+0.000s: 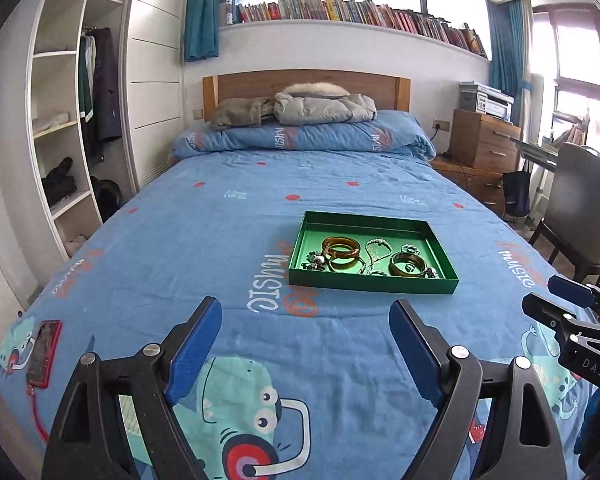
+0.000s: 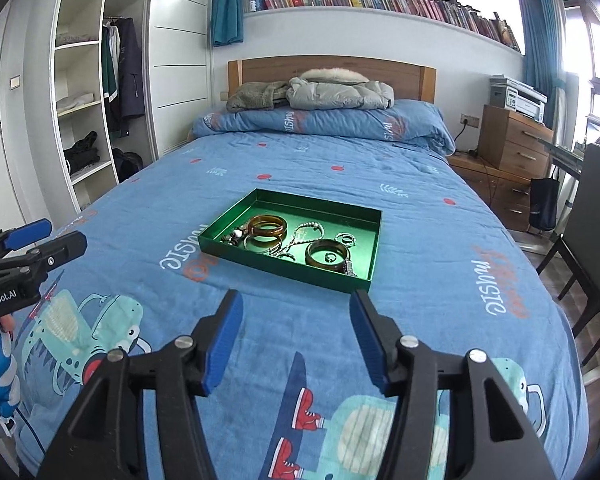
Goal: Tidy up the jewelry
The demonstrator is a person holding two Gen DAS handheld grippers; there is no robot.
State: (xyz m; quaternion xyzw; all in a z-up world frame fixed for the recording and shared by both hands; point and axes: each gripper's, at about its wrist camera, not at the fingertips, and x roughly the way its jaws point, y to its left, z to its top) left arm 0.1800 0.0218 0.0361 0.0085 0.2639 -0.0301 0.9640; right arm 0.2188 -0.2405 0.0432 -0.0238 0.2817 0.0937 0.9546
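Jewelry (image 1: 364,258), bangles and chains, fills the green tray (image 1: 380,282); both grippers' fingers (image 1: 196,354) spread, holding nothing.

Tray (image 1: 374,282) lies on the bed (image 1: 204,240), near its middle, ahead of both grippers. Inside the tray: two bangles (image 1: 341,246) stacked at the left, a beaded bracelet (image 1: 316,261) at the left wall beside them, a chain necklace (image 1: 376,252) in the centre, a third bangle (image 1: 408,265) at the right with a ring (image 1: 410,267) inside it. A phone (image 1: 44,354) lies on the bed near its left edge. Folded quilt (image 1: 304,140) lies across the head of the bed, with jackets (image 1: 324,109) on it, before the headboard (image 1: 306,84). Wardrobe (image 1: 72,112) stands left of the bed; drawer unit (image 1: 484,142) and chair (image 1: 576,208) stand to the right. Bookshelf (image 1: 356,12) runs above the headboard.
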